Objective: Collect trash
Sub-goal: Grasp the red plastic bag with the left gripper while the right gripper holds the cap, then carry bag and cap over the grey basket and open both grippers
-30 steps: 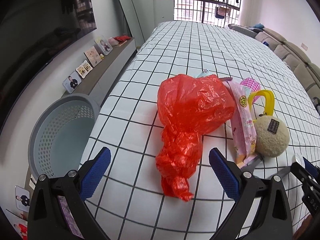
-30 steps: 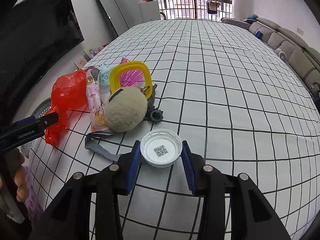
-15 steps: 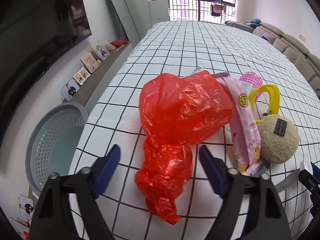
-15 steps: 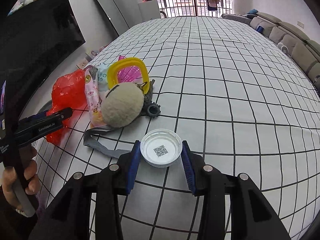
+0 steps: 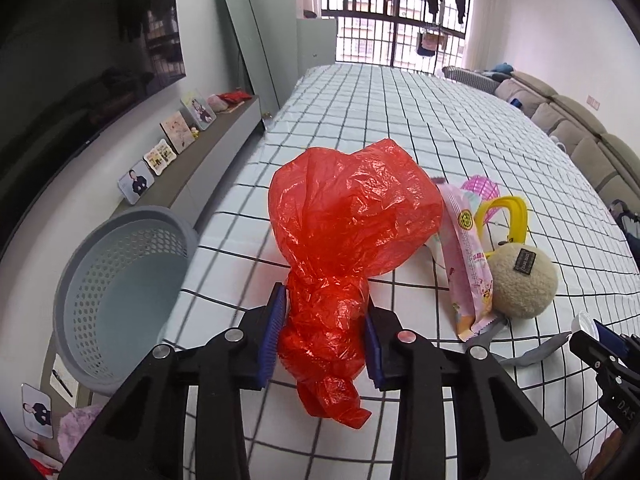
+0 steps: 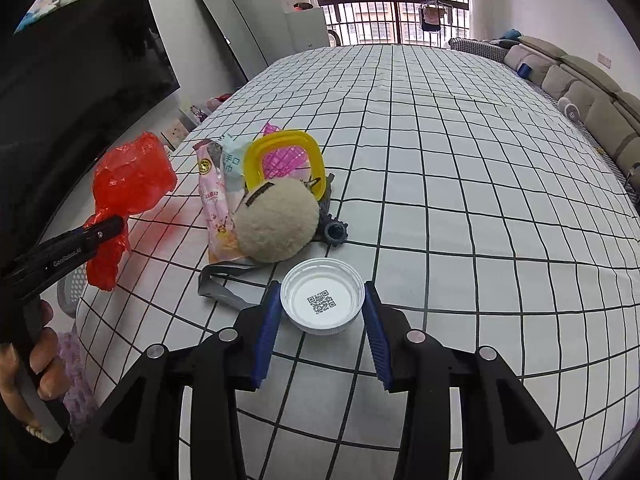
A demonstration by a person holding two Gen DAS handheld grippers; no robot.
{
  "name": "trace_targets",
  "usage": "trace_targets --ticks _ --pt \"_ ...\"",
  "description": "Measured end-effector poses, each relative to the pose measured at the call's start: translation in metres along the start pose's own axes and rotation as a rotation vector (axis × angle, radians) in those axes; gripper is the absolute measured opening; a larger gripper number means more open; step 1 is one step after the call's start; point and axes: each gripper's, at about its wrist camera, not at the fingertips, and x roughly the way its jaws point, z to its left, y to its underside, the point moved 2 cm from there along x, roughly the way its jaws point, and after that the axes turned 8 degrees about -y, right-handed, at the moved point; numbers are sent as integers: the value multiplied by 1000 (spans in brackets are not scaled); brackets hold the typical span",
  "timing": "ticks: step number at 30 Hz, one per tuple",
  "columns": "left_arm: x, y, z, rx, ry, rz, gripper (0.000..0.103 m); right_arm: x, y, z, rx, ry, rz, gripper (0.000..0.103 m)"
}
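My left gripper [image 5: 325,328] is shut on the lower twisted part of a crumpled red plastic bag [image 5: 352,216] and holds it lifted off the bed; the bag also shows in the right wrist view [image 6: 130,178]. My right gripper [image 6: 322,314] is shut on a white plastic lid [image 6: 322,299] with a QR code inside, held just above the checked bed sheet [image 6: 460,200]. A pink snack wrapper [image 5: 468,256] lies beside the bag.
A grey perforated laundry basket [image 5: 116,292] stands on the floor left of the bed. On the bed lie a beige plush pouch [image 5: 522,280] with a grey strap [image 6: 218,284], a yellow-rimmed pink lid [image 6: 286,160] and a small dark cog-shaped part [image 6: 336,234].
My left gripper moved forward around the red bag's lower part and closed on it, and the bag has lifted. My right gripper keeps hold of the white lid, nearly still.
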Motion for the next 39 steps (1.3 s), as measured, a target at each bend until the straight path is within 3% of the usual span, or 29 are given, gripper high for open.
trace_targets --ticks 7,14,19,30,39 --pt "-25 -2 37 -28 -70 -56 35 -5 -14 27 -36 -44 -32 39" --pt "-25 5 84 -67 -146 -54 35 10 -37 87 -141 -124 -31 39" --pt "-14 12 122 -98 -196 -26 35 34 -51 140 -221 -200 -3 39" --pt "27 28 197 -168 -248 52 35 115 -65 247 -360 -324 153 39" --pt "66 35 240 -233 -265 90 35 167 -69 308 -452 -334 194 39"
